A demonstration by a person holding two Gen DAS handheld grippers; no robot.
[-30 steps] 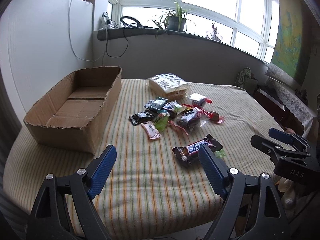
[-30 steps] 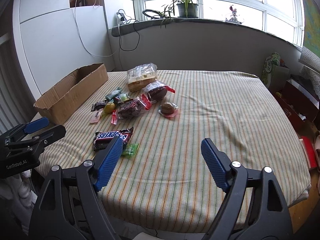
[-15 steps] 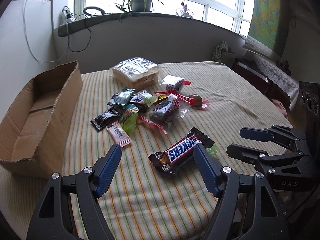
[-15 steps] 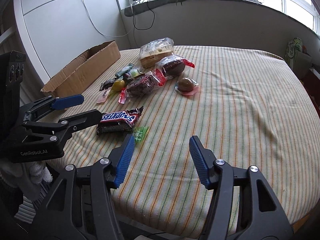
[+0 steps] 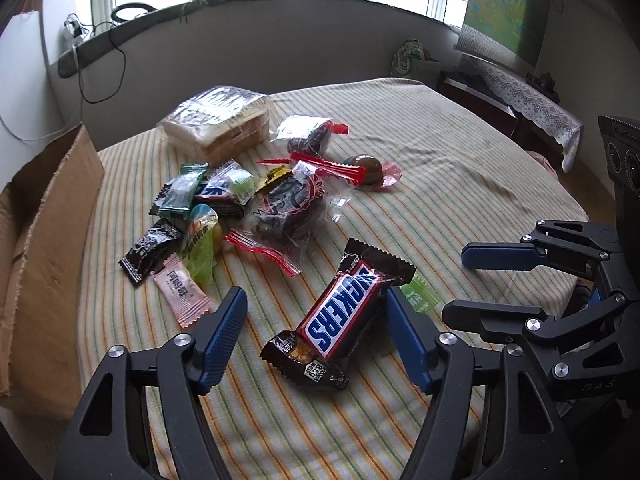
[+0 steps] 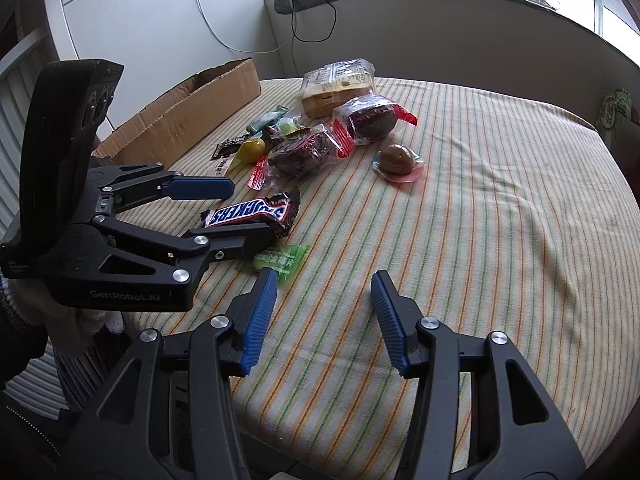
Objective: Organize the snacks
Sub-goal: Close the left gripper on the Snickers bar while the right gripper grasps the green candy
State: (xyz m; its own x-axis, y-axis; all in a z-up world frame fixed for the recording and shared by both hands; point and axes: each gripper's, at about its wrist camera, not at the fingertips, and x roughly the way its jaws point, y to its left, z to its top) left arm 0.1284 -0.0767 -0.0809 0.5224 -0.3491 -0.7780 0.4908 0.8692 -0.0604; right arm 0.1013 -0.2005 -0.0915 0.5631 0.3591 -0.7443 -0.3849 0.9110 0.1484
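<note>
Left gripper [image 5: 316, 336] parted around the Snickers bar [image 5: 340, 314], jaws just closing, right pad touching the wrapper, left pad still clear. Right gripper [image 6: 324, 320] parted over bare striped cloth [image 6: 480, 220] (also just closing), green candy [image 6: 280, 258] just beside. Cardboard box [image 5: 44, 248] at left.

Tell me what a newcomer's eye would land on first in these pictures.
First, the Snickers bar lying on the striped tablecloth, between the open jaws of the left gripper, which have just been closing. Behind it sits a heap of wrapped snacks, with a cardboard box at the left edge. The right gripper hangs open over bare cloth.
</note>
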